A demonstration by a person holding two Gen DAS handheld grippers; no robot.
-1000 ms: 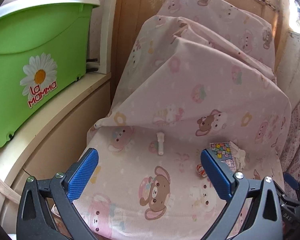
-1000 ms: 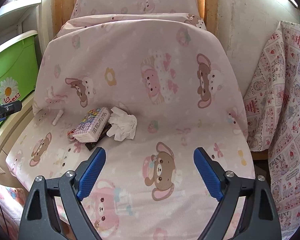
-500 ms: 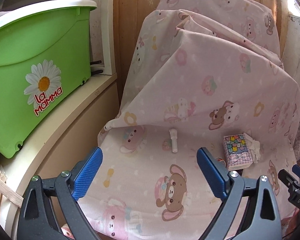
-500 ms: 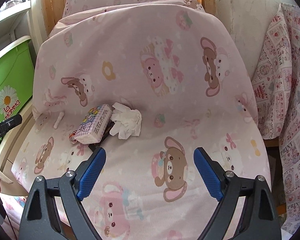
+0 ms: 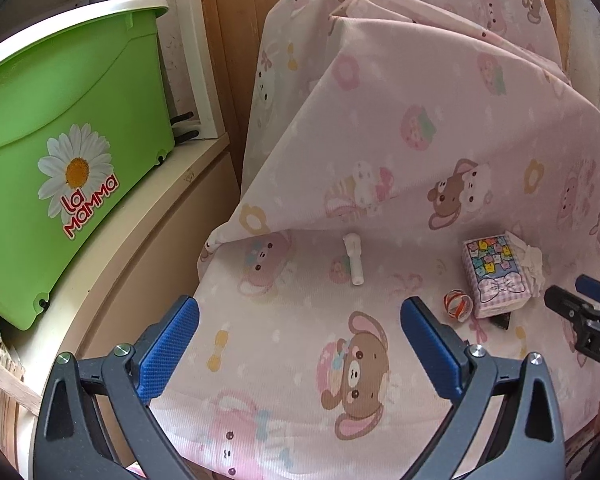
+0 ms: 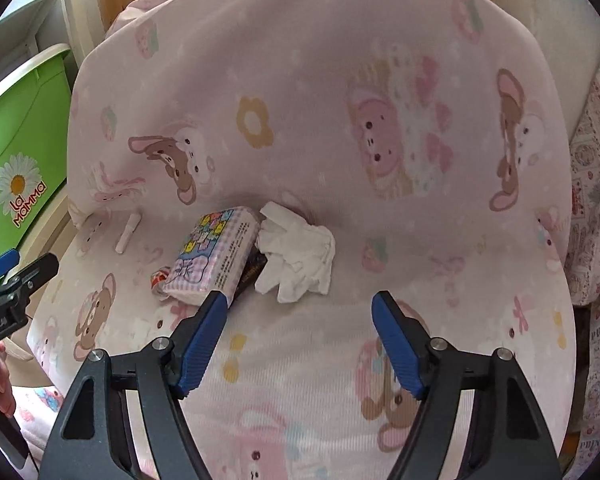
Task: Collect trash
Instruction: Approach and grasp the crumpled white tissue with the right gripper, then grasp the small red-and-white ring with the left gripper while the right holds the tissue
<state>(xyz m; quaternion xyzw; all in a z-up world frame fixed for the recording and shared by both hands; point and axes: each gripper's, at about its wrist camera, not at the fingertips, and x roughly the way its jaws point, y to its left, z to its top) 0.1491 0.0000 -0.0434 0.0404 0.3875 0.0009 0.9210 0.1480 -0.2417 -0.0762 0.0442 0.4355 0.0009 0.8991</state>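
Note:
On a pink bear-print chair seat [image 6: 340,340] lie a crumpled white tissue [image 6: 298,254], a colourful tissue pack [image 6: 212,254] over a dark wrapper [image 6: 254,274], a small red-and-white candy wrapper [image 6: 158,278] and a small white tube [image 6: 128,232]. My right gripper [image 6: 298,316] is open and empty, just short of the tissue. My left gripper [image 5: 298,330] is open and empty, in front of the white tube [image 5: 353,258]. The left wrist view also has the pack [image 5: 494,276], candy wrapper [image 5: 457,305] and tissue [image 5: 534,258].
A green "La Mamma" plastic bin [image 5: 56,152] stands on a cream shelf [image 5: 148,232] left of the chair. The pink-covered chair back [image 6: 320,80] rises behind the items. A patterned cloth [image 6: 596,200] hangs at the right.
Both grippers moved closer to the seat. The right gripper advanced toward the tissue and pack. The left gripper shifted so the white tube sits between its fingers' line.

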